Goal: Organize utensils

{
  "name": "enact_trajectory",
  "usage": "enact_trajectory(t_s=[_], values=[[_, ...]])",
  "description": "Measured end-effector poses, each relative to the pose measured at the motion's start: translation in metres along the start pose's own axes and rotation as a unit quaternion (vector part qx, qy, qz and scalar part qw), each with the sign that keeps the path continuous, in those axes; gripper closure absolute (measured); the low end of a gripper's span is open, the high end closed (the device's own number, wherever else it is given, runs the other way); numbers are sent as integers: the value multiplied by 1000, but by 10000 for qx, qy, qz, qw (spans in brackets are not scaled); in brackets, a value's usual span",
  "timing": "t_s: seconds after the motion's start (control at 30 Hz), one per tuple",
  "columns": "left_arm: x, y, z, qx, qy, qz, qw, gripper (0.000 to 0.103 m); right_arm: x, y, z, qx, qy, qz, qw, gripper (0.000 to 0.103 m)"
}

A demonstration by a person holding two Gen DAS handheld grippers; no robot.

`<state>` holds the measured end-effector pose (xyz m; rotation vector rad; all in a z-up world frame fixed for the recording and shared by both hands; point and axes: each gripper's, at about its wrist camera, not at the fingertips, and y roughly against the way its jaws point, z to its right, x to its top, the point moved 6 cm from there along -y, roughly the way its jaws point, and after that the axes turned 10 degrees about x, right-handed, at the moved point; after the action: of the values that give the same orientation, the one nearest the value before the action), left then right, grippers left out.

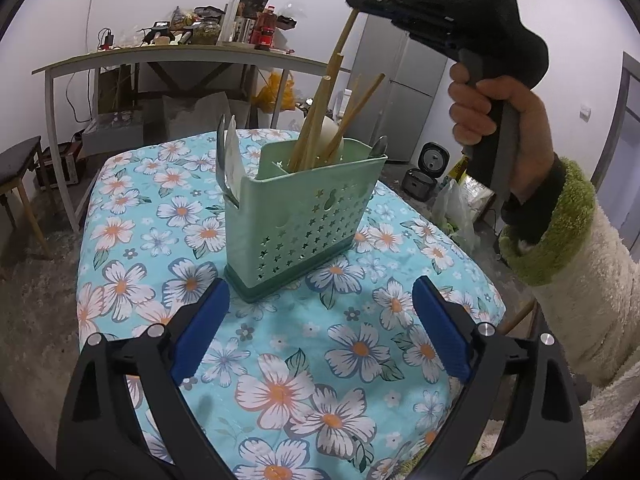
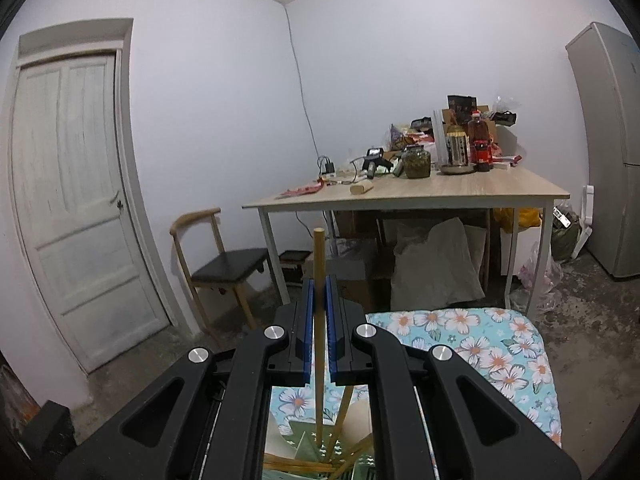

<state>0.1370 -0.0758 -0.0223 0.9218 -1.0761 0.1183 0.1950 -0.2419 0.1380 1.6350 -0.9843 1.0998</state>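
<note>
A pale green perforated utensil holder point(image 1: 304, 208) stands on the flowered tablecloth point(image 1: 280, 360). It holds several wooden chopsticks point(image 1: 320, 120), a white spoon point(image 1: 332, 132) and a metal spoon point(image 1: 378, 148). More spoons point(image 1: 230, 160) stick up from its left compartment. My left gripper point(image 1: 320, 292) hovers low in front of the holder, open, with nothing between its blue pads. A hand holds my right gripper point(image 1: 356, 0) above the holder, shut on one chopstick point(image 2: 319, 256). That chopstick hangs nearly upright, and its lower end reaches into the holder point(image 2: 304, 444).
A wooden table point(image 2: 420, 192) crowded with jars and bottles stands behind. A chair point(image 2: 228, 264) and a door point(image 2: 76, 200) are to its left, a fridge point(image 1: 400, 80) to its right. A rice cooker point(image 1: 434, 158) and bags lie on the floor. A wooden stick end point(image 1: 518, 316) shows at the cloth's right edge.
</note>
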Motion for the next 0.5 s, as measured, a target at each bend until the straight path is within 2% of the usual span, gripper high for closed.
enact_trajectory(t_s=[0.2,0.33,0.37,0.4,0.47,0.5], values=[[0,-4,-3,53,24,-3,10000,14,-22,-19,1,-35,85,-232,9997,97],[1,-6,-5,94,81,2,9999,14,-43,-32,2,25,30,-657,9978,94],[1,-6,-5,99,89,5,9999,13,-46,-32,1,24,30,-725,9974,90],[2,-6,-5,127,98,5,9999,13,-48,-30,2,42,-8,-765,9971,80],[2,-6,-5,140,103,11,9998,13,-47,-22,5,53,-108,-707,9974,70],[3,-6,-4,143,104,20,9998,13,-47,-17,6,64,-147,-664,9977,70]])
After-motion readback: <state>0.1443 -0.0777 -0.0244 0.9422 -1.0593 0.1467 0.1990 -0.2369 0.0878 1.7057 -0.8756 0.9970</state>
